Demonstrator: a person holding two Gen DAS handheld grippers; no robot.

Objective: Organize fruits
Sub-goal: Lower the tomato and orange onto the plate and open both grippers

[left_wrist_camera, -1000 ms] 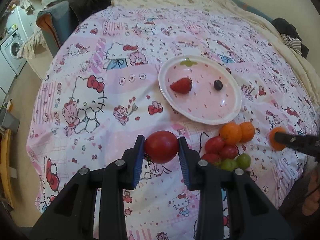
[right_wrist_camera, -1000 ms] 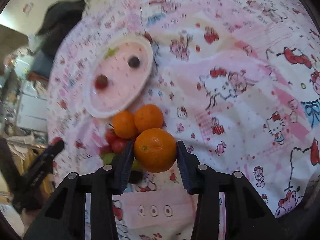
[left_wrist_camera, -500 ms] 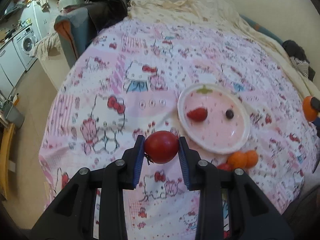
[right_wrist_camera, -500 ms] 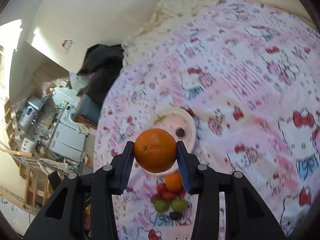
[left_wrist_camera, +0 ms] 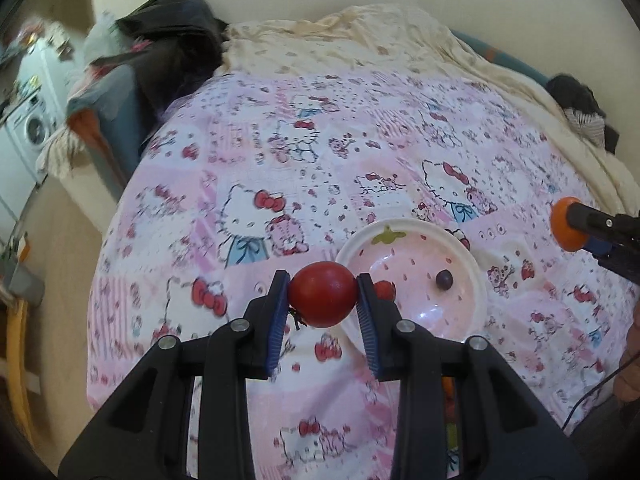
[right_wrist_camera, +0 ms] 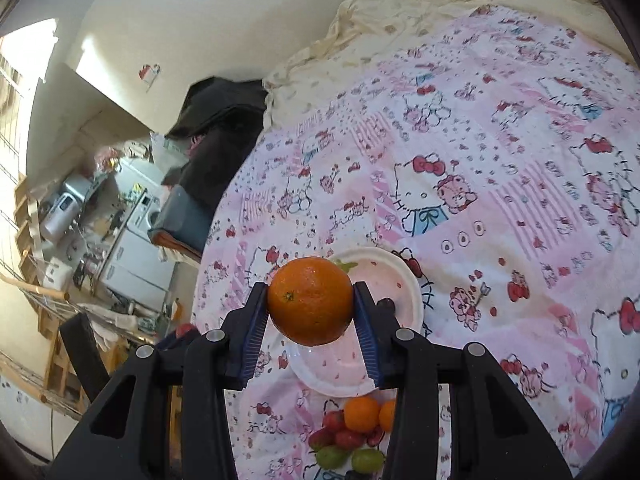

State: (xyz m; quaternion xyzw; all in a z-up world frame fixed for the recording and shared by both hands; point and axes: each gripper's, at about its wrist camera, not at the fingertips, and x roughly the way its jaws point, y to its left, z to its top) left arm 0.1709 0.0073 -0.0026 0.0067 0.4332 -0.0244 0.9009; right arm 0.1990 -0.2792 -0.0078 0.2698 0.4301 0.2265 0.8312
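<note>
My left gripper (left_wrist_camera: 323, 296) is shut on a red tomato (left_wrist_camera: 322, 294), held in the air above the bed, just left of the white-rimmed pink plate (left_wrist_camera: 460, 248). The plate holds a strawberry (left_wrist_camera: 385, 289), partly hidden by a finger, and a dark grape (left_wrist_camera: 444, 279). My right gripper (right_wrist_camera: 311, 306) is shut on an orange (right_wrist_camera: 310, 300), held above the plate (right_wrist_camera: 408, 280). That orange also shows at the right edge of the left wrist view (left_wrist_camera: 564, 226). Below the plate lies a pile of two oranges (right_wrist_camera: 361, 413), red fruits (right_wrist_camera: 342, 432) and green grapes (right_wrist_camera: 332, 456).
The bed is covered by a pink Hello Kitty sheet (left_wrist_camera: 312, 152) with a cream blanket (left_wrist_camera: 360, 40) at the far end. A dark bag on a chair (left_wrist_camera: 160, 52) stands off the bed's far left. A washing machine (left_wrist_camera: 28, 128) is at the far left.
Both grippers have lifted up and back from the bed, each still holding its fruit. The plate and fruit pile now sit lower and smaller in both views.
</note>
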